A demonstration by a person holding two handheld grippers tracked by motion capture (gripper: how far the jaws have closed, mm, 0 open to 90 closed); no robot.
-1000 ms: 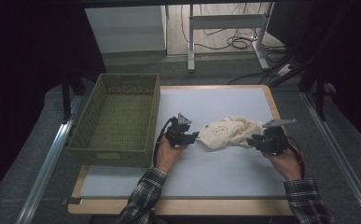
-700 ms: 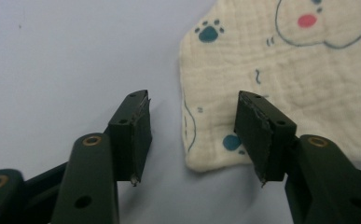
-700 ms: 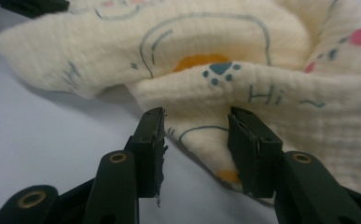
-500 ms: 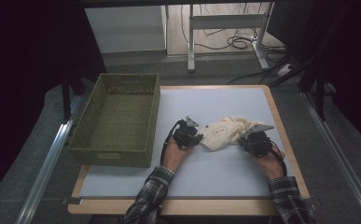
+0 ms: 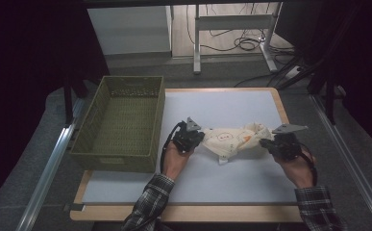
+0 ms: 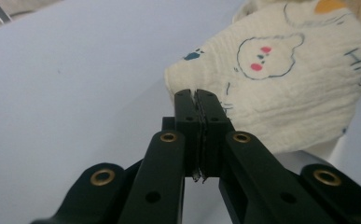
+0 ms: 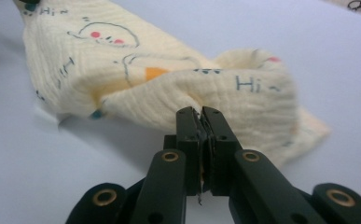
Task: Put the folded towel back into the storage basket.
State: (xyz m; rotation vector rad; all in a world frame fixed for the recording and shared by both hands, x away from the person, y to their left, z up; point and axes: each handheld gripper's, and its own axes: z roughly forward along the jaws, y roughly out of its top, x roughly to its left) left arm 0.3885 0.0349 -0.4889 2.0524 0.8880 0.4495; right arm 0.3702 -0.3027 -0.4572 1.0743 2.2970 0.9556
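A cream muslin cloth (image 5: pixel 231 139) printed with small cartoon faces and "Hi" lies stretched on the white mat, between both hands. My left gripper (image 5: pixel 201 138) has just closed its jaws on the cloth's left end. In the left gripper view, the black jaws (image 6: pixel 196 95) meet with a thin fold of the cloth (image 6: pixel 285 84) pinched at their tips. My right gripper (image 5: pixel 263 143) has also just closed, on the right end. In the right gripper view, its jaws (image 7: pixel 197 112) pinch a fold of the cloth (image 7: pixel 136 88).
An empty olive-green woven basket (image 5: pixel 114 161) stands at the table's left, close to my left hand. The white mat (image 5: pixel 222 103) covers a wooden table (image 5: pixel 277 103). Dark floor, cables and a metal frame lie beyond the far edge.
Both grippers have closed on the cloth's ends. The hands have drawn apart, the right one outward, and the bunched cloth is now pulled longer between them.
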